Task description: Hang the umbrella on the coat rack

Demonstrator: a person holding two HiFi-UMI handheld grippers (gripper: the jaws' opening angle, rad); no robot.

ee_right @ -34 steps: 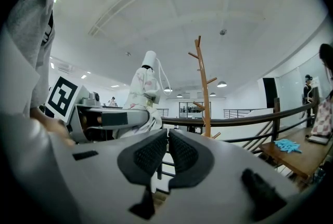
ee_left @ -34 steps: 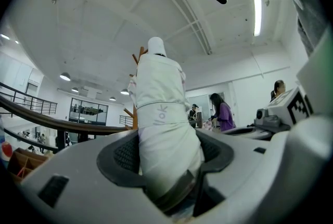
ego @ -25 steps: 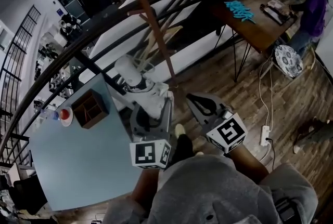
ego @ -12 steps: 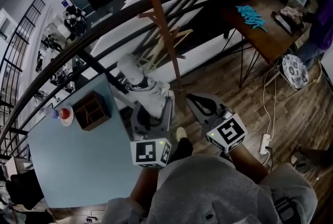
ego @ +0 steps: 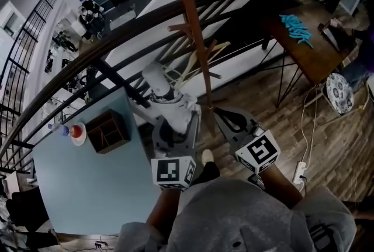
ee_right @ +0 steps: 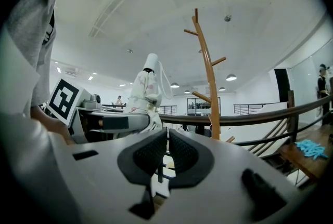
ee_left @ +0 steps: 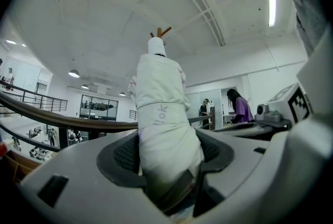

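Note:
A folded white umbrella [ego: 168, 100] stands upright in my left gripper [ego: 175, 128], which is shut on its lower part; in the left gripper view the umbrella [ee_left: 161, 108] fills the space between the jaws of the left gripper [ee_left: 164, 153]. The brown wooden coat rack [ego: 193, 28] rises just behind and to the right of the umbrella's top, its pegs branching off the pole [ee_right: 208, 80]. My right gripper [ego: 220, 114] is beside the left one, its pads [ee_right: 148, 154] closed together with nothing between them. The umbrella [ee_right: 147, 85] shows to the left in that view.
A black curved railing [ego: 140, 17] runs behind the rack. At my left is a blue table [ego: 87, 186] with a wooden box [ego: 107, 130] and a small plate [ego: 75, 133]. A wooden desk [ego: 312, 55] with turquoise items [ego: 298, 26] stands far right; a power strip [ego: 302, 170] lies on the floor.
Both grippers and the umbrella have come a little nearer to the coat rack pole, which now stands closer to the umbrella's top. The grip has not changed.

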